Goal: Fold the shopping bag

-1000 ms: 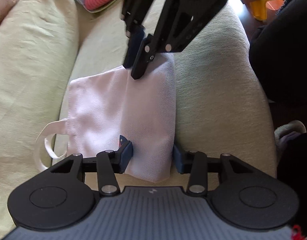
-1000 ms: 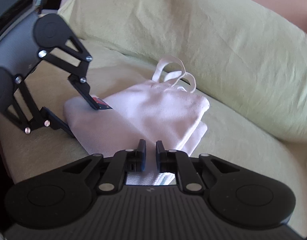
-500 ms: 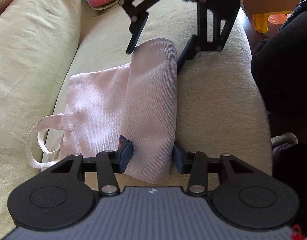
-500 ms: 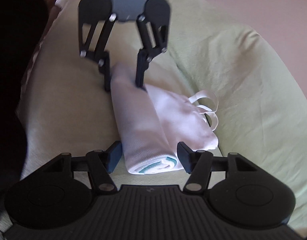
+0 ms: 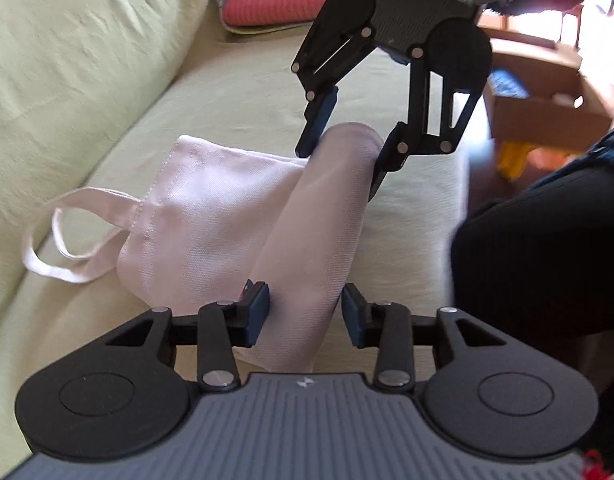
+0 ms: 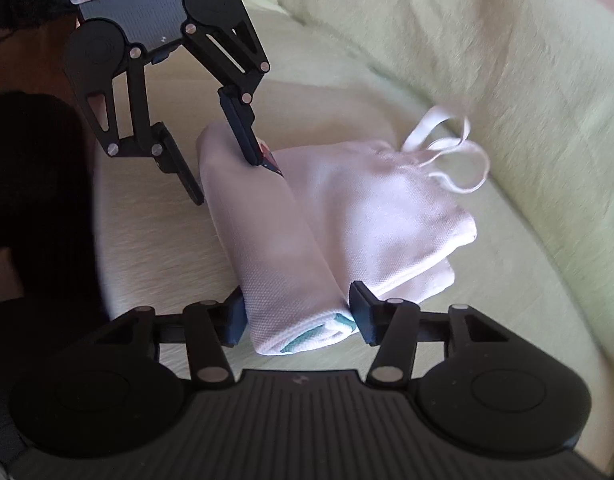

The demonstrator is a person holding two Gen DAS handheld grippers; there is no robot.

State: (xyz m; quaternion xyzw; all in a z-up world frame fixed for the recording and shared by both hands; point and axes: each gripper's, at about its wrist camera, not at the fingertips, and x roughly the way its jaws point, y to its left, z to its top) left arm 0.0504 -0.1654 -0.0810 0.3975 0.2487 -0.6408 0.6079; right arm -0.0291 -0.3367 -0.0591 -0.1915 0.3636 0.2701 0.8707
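Observation:
A pale pink cloth shopping bag [image 5: 211,208] lies on a green sofa seat, its front part rolled into a thick tube [image 5: 327,216]. Its handles [image 5: 67,232] trail to the left. My left gripper [image 5: 305,312] is open with its jaws on either side of the near end of the roll. My right gripper [image 6: 295,316] is open around the other end, where a teal edge [image 6: 307,334] shows. Each gripper appears in the other's view: the right one [image 5: 343,156] and the left one [image 6: 227,180].
The green sofa back cushion [image 5: 79,52] runs along the far side. Folded pink and teal textiles [image 5: 275,0] sit at the sofa's end. A cardboard box [image 5: 547,116] and a person's dark clothing [image 5: 547,248] lie past the seat's edge.
My right gripper opened and swung round to straddle the roll's end. The roll and both grippers lifted and shifted slightly; the left gripper stayed open around its end.

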